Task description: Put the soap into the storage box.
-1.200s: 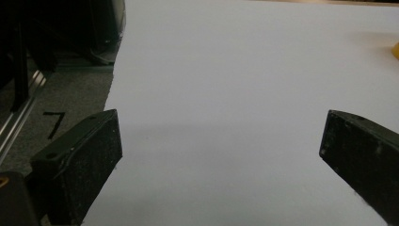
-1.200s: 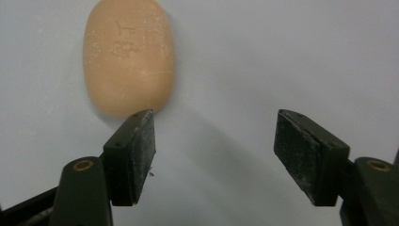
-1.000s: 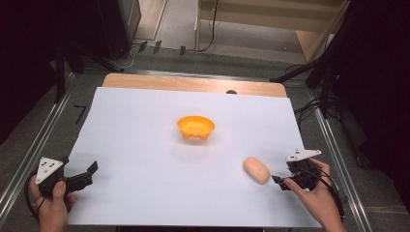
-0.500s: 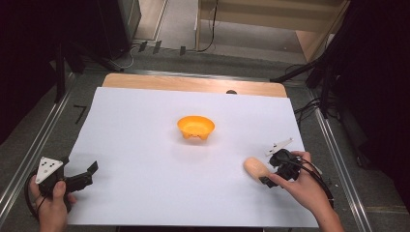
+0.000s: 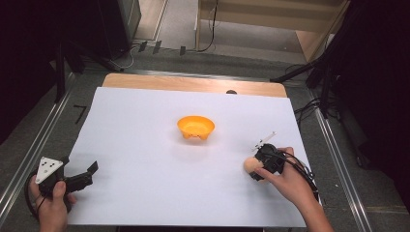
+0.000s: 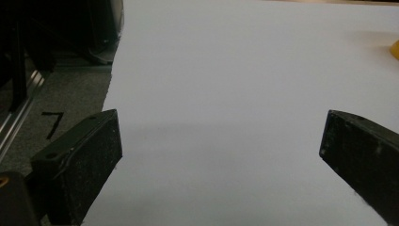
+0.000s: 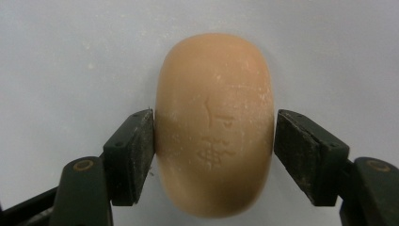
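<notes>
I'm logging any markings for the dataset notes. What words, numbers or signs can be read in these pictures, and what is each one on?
"7": a black mark on the grey surface beside the white sheet, in the left gripper view.
Embossed marks on the tan soap bar between the right gripper's jaws: pressed-in characters, too faint to read.
Orange bowl: no text visible.
</notes>
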